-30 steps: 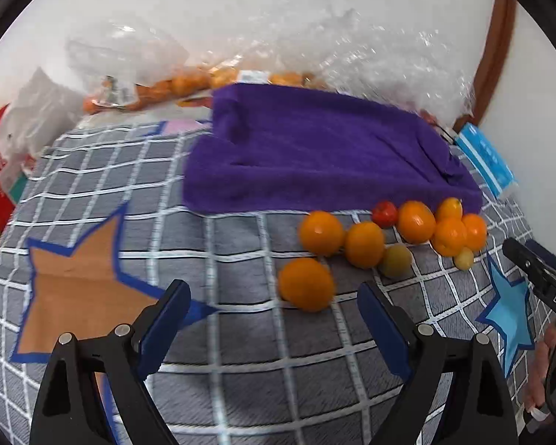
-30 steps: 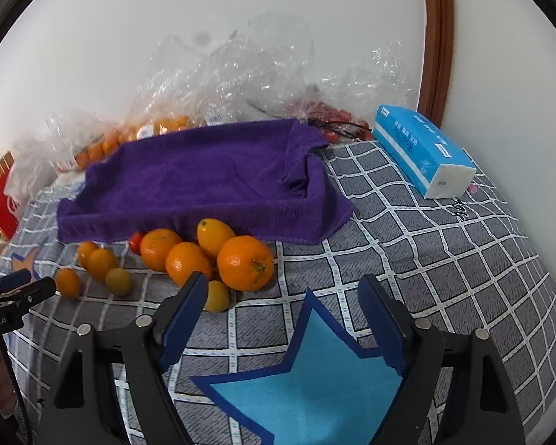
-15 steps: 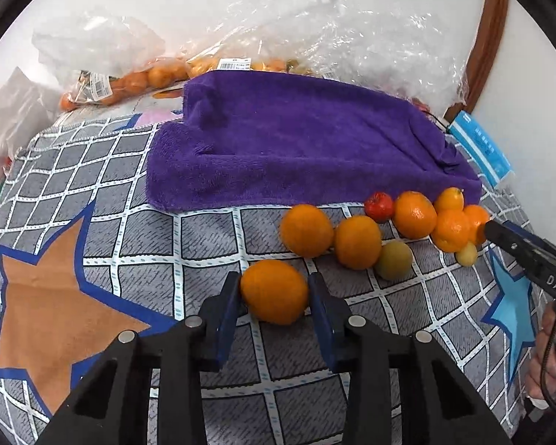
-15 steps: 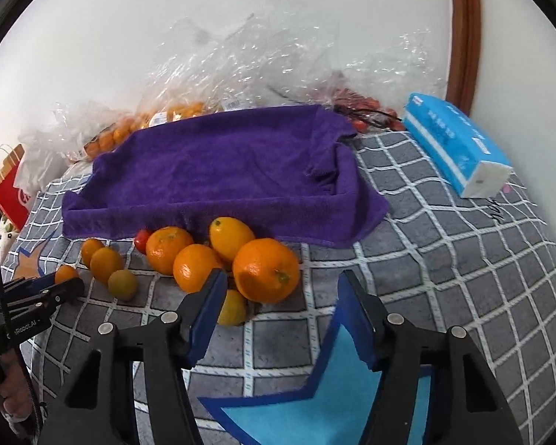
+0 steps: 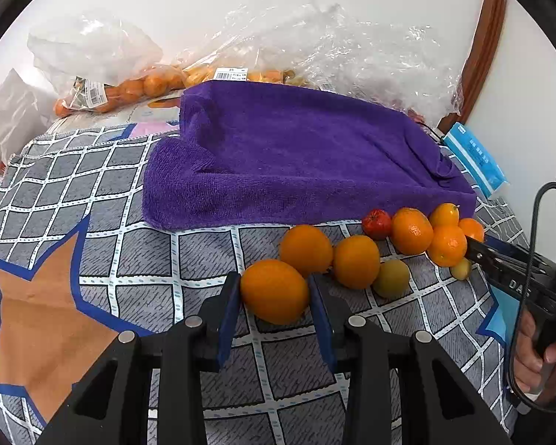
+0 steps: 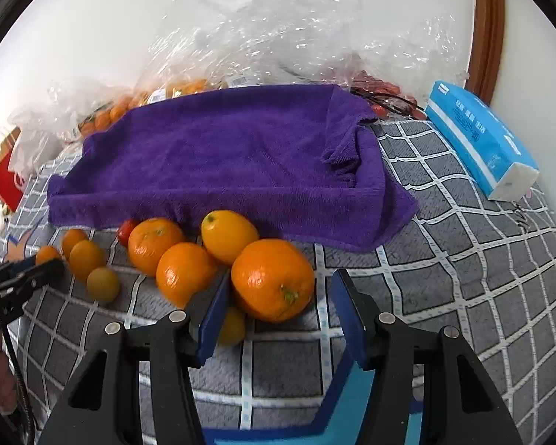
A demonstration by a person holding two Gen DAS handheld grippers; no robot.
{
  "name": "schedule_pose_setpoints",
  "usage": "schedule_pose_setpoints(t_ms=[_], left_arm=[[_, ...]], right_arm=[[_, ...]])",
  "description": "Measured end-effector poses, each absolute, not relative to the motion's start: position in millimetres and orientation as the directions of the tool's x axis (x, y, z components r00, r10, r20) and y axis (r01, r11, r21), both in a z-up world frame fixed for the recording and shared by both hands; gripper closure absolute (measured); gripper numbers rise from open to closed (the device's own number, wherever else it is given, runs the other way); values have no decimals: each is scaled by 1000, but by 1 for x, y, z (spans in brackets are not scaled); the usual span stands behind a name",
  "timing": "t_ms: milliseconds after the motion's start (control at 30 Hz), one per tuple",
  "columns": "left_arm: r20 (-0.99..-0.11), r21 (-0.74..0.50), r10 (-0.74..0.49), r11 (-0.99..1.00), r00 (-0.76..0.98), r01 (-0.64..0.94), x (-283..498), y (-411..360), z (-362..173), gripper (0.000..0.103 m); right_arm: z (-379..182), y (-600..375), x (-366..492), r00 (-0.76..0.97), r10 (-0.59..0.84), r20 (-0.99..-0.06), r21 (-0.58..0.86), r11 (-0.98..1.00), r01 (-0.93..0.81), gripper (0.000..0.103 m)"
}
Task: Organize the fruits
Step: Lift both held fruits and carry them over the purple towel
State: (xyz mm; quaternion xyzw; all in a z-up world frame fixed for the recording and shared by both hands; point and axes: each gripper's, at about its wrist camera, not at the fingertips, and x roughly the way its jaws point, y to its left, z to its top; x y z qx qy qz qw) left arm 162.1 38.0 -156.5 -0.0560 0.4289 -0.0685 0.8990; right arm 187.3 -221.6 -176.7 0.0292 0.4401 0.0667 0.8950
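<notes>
A row of loose fruit lies on the checked cloth (image 5: 204, 252) in front of a purple towel (image 5: 296, 155). My left gripper (image 5: 274, 293) is shut on the nearest orange (image 5: 274, 296), both blue pads pressing its sides as it rests on the cloth. In the right wrist view, my right gripper (image 6: 280, 296) straddles a big orange (image 6: 272, 280) at the right end of the row. Its jaws are closing, the left pad close beside the fruit and a gap at the right pad. A small yellow fruit (image 6: 231, 326) lies partly hidden behind the left finger.
More oranges (image 5: 356, 261), a greenish fruit (image 5: 391, 278) and a small red one (image 5: 377, 223) sit in the row. Clear plastic bags (image 5: 333, 48) with fruit stand behind the towel. A blue tissue pack (image 6: 478, 141) lies at the right. A hand (image 5: 537, 363) holds the right gripper.
My left gripper moved up to the nearest orange and shut on it. The right gripper came forward and down around the big orange, its jaws narrowing.
</notes>
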Motion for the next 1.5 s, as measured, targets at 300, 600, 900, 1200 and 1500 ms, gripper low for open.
schedule_pose_setpoints(t_ms=[300,600,900,1200,1500], left_arm=[[-771,-150,-152,987,618,55,159,41,-154,68],[-759,-152,-136,988,636,30,139,46,-134,68],[-743,-161,-129,987,657,11,118,52,-109,68],[-708,-180,-149,983,690,27,110,56,-72,68],[-680,-166,-145,985,719,42,124,57,-38,68]], right_arm=[[-171,-232,182,618,149,-772,146,988,-56,60],[-148,-231,157,638,164,-752,164,985,-60,60],[-112,-221,128,682,138,-718,123,990,-72,60],[-73,-210,116,721,126,-682,107,992,-72,61],[-48,-211,130,736,114,-668,112,992,-51,60]])
